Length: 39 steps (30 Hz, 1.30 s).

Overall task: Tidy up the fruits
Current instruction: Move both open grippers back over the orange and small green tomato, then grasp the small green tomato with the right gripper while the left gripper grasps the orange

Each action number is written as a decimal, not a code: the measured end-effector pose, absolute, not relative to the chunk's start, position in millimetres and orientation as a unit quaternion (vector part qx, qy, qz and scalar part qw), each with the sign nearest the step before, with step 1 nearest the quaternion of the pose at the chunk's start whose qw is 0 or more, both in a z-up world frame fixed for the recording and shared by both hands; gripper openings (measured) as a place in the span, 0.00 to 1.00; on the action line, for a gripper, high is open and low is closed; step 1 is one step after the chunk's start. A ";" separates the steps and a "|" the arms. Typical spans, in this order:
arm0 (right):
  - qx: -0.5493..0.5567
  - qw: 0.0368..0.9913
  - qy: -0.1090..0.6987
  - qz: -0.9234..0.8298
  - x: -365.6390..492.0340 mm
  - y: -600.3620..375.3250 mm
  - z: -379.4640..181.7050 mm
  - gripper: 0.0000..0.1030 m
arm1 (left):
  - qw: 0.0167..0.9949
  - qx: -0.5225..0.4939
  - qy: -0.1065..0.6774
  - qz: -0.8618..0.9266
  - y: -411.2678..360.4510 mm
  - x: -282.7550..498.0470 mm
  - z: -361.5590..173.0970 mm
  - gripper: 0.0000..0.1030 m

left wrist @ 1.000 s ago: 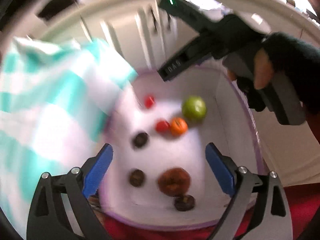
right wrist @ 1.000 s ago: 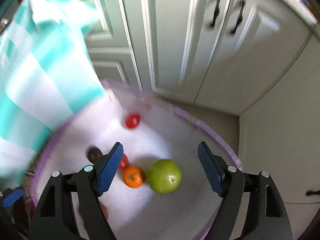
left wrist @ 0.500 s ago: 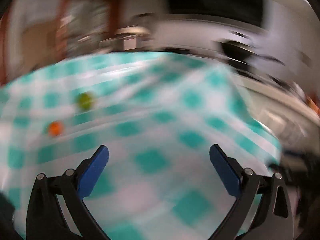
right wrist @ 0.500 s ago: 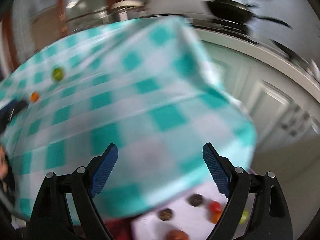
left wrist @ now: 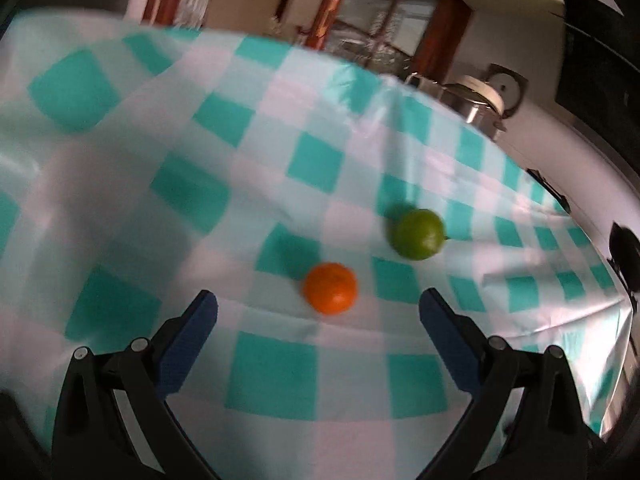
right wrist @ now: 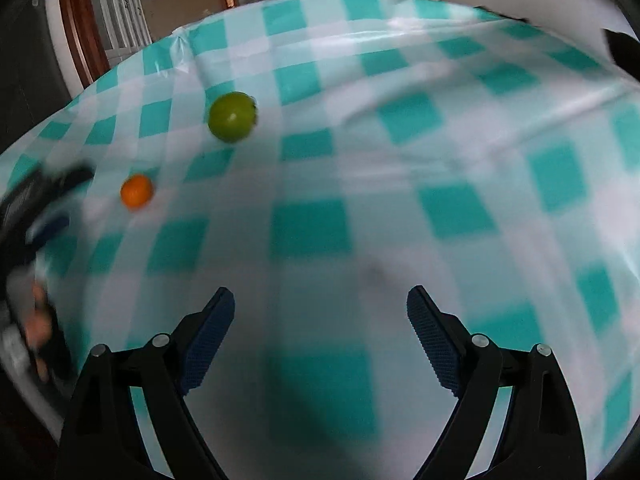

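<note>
Both of my hand-held grippers hang over the counter, which is covered with a teal-and-white checked cloth (left wrist: 312, 168). My left hand-held gripper (left wrist: 318, 314) has its blue pads spread wide with nothing between them; a small orange fruit, a mandarin (left wrist: 330, 288) by the look of it, lies on the cloth just beyond the tips, between the lines of the two fingers and nearer the right one. A round green fruit (left wrist: 418, 234), perhaps a lime, though motion blur keeps me from being sure, sits farther off and to the right of the mandarin, close to it but not touching.

My right hand-held gripper (right wrist: 320, 326) is opening, and only bare cloth shows between its pads. From this side the green fruit lies far off to the left, with the mandarin nearer and farther left again. At the left edge, blurred, is my other hand (right wrist: 36, 320) on the dark body of the left tool. Beyond the counter's far edge stand a metal pot (left wrist: 478, 100) and reddish-brown wooden frames (left wrist: 332, 0).
</note>
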State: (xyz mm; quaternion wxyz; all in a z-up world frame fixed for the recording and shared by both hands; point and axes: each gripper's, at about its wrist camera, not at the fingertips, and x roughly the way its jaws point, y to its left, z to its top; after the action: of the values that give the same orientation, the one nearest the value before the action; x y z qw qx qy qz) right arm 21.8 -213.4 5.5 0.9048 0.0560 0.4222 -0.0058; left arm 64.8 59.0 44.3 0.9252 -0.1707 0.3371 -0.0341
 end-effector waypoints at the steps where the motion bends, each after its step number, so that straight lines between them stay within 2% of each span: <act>1: 0.056 0.905 0.423 0.002 36.7 -208.8 4.7 0.85 | 0.917 -0.182 0.352 -0.040 63.9 65.9 38.8 0.98; 12: 0.045 0.902 0.428 0.043 183.2 -152.7 -3.7 0.85 | 0.910 -0.193 0.364 -0.045 69.2 79.0 25.6 0.98; 22: 0.030 0.898 0.436 0.046 238.5 -139.3 -6.7 0.84 | 0.903 -0.196 0.378 -0.050 64.8 83.3 19.1 0.98; 23: 0.023 0.899 0.435 0.050 240.0 -136.9 -6.2 0.82 | 0.903 -0.196 0.379 -0.049 64.4 83.3 18.8 0.98; 25: 0.012 0.899 0.435 0.054 241.8 -133.4 -5.9 0.68 | 0.903 -0.195 0.380 -0.050 63.5 83.5 18.3 0.98; 27: 0.000 0.903 0.427 0.041 239.6 -132.4 -3.5 0.59 | 0.902 -0.190 0.383 -0.055 61.1 84.3 17.9 0.98; 32: 0.032 0.909 0.412 0.055 200.9 -148.3 0.4 0.58 | 0.900 -0.178 0.391 -0.070 55.5 87.3 16.5 0.98; 39: 0.113 0.922 0.368 0.032 94.6 -198.8 8.4 0.58 | 0.904 -0.152 0.392 -0.075 45.6 92.7 18.0 0.98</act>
State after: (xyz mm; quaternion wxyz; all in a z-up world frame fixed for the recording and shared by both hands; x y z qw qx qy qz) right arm 94.6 -198.8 8.4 0.9224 0.1127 0.3680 0.0317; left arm 92.7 45.6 18.0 0.9043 -0.1524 0.3918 -0.0745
